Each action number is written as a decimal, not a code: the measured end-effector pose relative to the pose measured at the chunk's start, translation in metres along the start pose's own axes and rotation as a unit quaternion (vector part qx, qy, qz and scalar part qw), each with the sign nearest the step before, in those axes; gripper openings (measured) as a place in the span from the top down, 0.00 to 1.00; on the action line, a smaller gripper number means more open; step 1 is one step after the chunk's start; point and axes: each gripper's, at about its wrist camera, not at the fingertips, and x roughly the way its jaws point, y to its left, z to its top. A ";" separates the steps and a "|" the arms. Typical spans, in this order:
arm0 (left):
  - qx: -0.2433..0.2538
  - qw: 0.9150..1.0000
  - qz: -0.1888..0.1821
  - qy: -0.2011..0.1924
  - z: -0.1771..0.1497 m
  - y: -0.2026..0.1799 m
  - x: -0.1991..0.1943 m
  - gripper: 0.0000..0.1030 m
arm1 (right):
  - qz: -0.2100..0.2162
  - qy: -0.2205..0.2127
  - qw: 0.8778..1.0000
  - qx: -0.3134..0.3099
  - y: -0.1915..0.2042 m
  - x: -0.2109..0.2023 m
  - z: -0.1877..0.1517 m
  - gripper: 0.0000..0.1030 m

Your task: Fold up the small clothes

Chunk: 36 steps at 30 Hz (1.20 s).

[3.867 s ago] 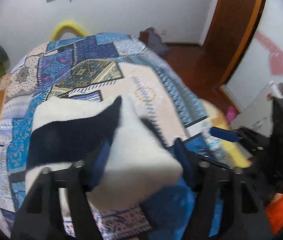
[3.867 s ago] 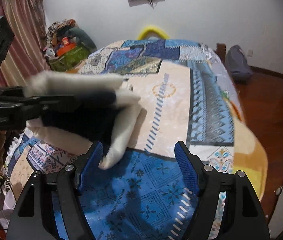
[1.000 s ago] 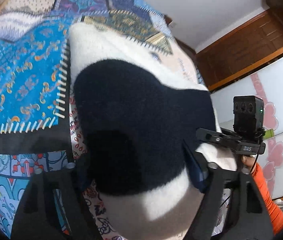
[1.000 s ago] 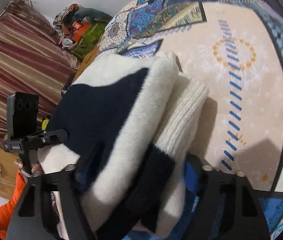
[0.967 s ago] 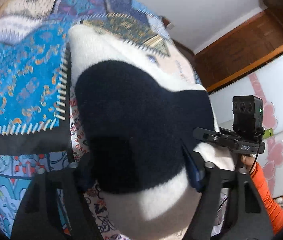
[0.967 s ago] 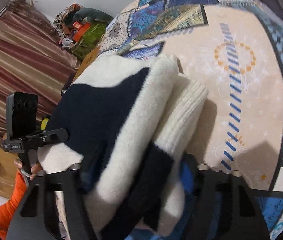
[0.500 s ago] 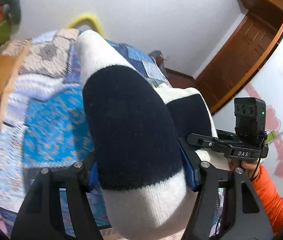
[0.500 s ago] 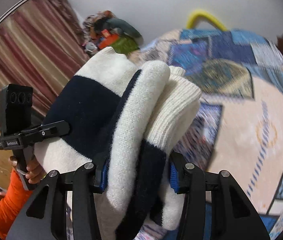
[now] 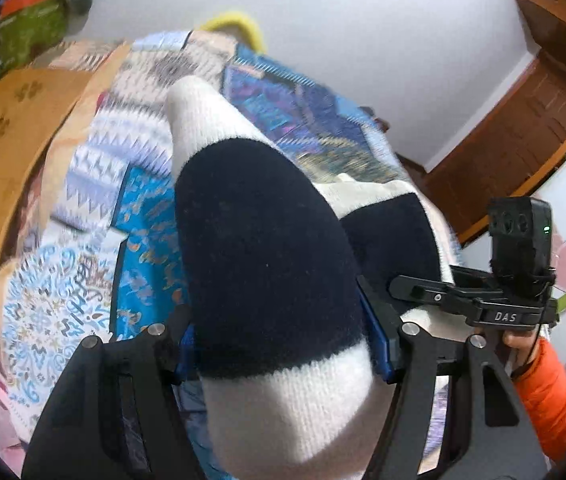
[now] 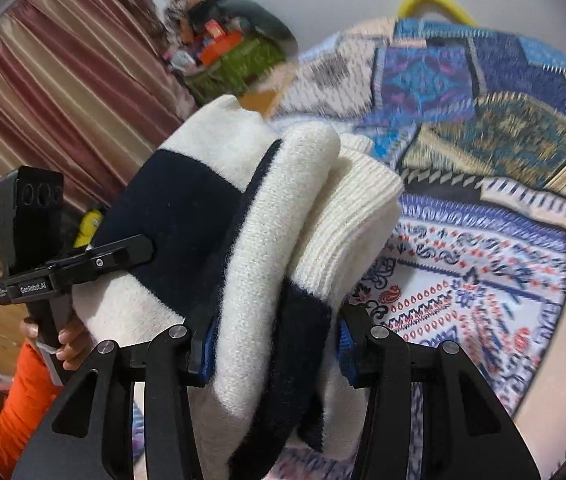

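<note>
Above patchwork quilt [image 10: 483, 248], both grippers clamp fuzzy folded knit sweater [image 9: 267, 248]

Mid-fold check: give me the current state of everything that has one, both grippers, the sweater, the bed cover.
Left gripper: jaws shut on the sweater's navy band.
Right gripper: jaws shut on the stacked layers of the sweater.
Sweater: folded into a thick cream-and-navy bundle, held up off the bed between both grippers.
Patchwork bedspread: spread flat over the bed.
</note>
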 end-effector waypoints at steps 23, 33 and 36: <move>0.059 0.987 0.112 -0.097 -0.044 -0.055 -0.105 0.22 | -0.084 -0.131 0.982 -0.110 0.071 -0.101 -0.022 0.40; 0.122 0.952 0.094 -0.265 -0.090 -0.159 -0.243 0.22 | -0.070 -0.301 0.930 -0.196 0.173 -0.211 -0.071 0.40; 0.140 0.933 0.116 -0.310 -0.114 -0.181 -0.270 0.22 | -0.071 -0.341 0.911 -0.219 0.198 -0.231 -0.094 0.37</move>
